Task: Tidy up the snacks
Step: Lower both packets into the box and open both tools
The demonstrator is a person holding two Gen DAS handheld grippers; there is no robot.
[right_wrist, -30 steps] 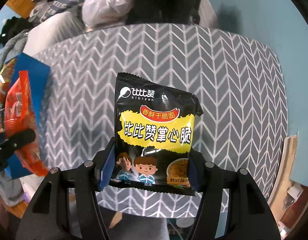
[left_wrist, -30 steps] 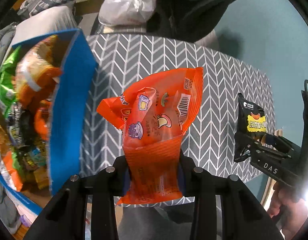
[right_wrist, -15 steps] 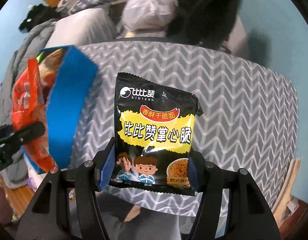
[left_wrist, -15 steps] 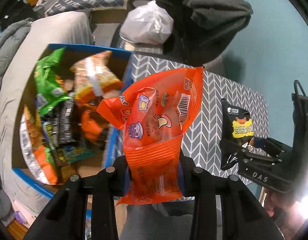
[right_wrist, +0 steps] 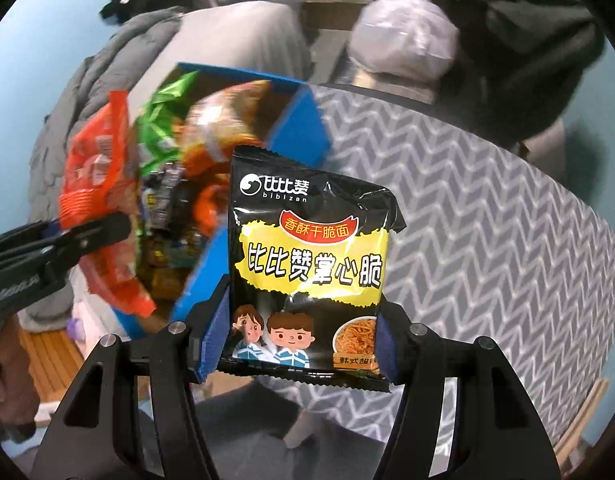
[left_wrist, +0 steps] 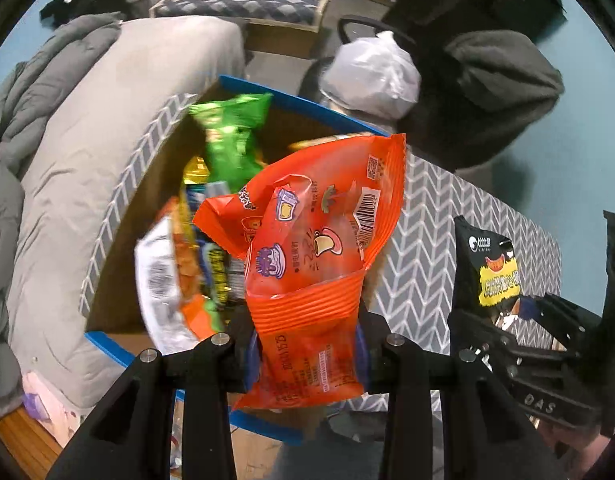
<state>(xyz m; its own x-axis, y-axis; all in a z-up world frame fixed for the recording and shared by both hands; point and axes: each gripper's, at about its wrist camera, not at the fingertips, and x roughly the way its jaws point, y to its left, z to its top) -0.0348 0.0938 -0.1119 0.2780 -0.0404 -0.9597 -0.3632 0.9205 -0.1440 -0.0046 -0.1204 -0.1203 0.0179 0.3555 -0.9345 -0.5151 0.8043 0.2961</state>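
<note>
Left gripper (left_wrist: 305, 344) pinching crinkly orange plastic snack bag (left_wrist: 319, 240), long axis upright, hanging directly above open blue-rimmed cardboard box (left_wrist: 107, 340) of assorted snack packets. Right gripper (right_wrist: 303, 344) clamped on glossy black-and-yellow noodle snack packet (right_wrist: 311, 264), held upright over grey chevron-patterned table (right_wrist: 487, 220), box just beyond to its left. Left likely nearer for release.

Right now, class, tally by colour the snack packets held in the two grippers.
orange packet: 1, in the left gripper
black packet: 1, in the right gripper
Total: 2
</note>
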